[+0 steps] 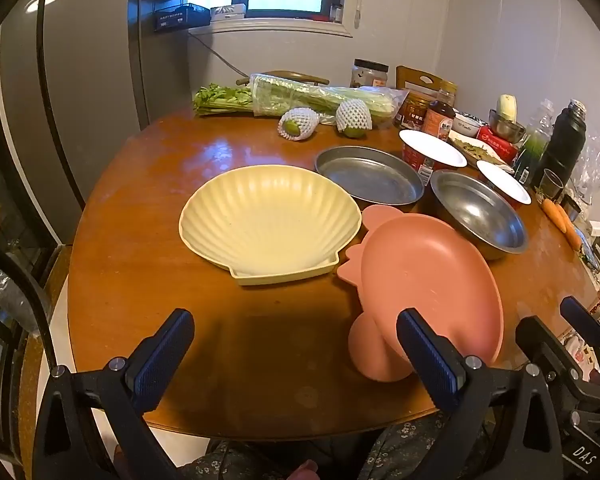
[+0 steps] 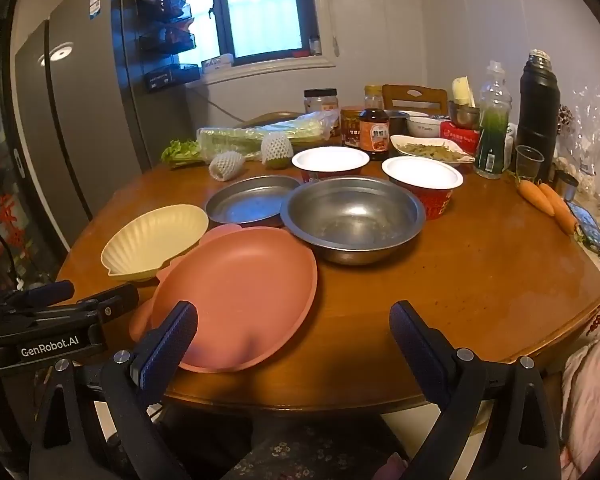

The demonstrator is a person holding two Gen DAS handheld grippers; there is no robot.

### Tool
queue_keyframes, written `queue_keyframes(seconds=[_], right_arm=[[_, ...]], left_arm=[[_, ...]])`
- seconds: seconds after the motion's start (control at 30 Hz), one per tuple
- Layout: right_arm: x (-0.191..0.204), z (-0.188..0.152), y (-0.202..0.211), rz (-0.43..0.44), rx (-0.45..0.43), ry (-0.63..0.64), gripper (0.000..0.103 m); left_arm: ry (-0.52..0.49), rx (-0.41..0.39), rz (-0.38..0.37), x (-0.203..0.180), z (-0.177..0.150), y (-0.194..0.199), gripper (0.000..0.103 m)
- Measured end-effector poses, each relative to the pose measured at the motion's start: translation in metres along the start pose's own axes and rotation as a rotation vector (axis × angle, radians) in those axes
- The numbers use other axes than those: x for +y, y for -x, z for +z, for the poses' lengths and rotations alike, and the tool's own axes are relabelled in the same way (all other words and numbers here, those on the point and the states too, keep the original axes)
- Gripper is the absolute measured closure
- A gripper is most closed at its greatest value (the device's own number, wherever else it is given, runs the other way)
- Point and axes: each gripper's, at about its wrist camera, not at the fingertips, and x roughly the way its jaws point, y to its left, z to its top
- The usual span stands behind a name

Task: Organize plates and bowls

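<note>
A cream shell-shaped plate [image 1: 270,224] [image 2: 156,242] lies on the round wooden table [image 1: 160,184]. A pink fish-shaped plate [image 1: 428,284] [image 2: 236,288] lies to its right, near the front edge. Behind them sit a shallow steel plate [image 1: 368,176] [image 2: 248,202] and a deep steel bowl [image 1: 480,212] [image 2: 352,216]. Two red bowls with white insides [image 1: 432,148] [image 2: 422,178] stand further back. My left gripper [image 1: 296,344] is open and empty above the table's front edge. My right gripper [image 2: 294,336] is open and empty, its left finger over the pink plate's near rim.
At the back of the table are celery in a bag [image 1: 300,96], two net-wrapped fruits [image 1: 298,124], jars and sauce bottles [image 2: 374,128], a dish of food [image 2: 430,148], a black flask [image 2: 538,108], carrots [image 2: 548,200] and a phone [image 2: 590,226]. A fridge [image 1: 88,80] stands to the left.
</note>
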Motion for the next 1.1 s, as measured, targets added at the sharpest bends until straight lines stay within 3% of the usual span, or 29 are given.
queue_keyframes(seconds=[1.1], right_arm=[[-0.0004, -0.0022, -0.002, 0.0, 0.013, -0.003, 0.006]], left_arm=[[0.004, 0.004, -0.004, 0.0167, 0.0061, -0.0031, 0.001]])
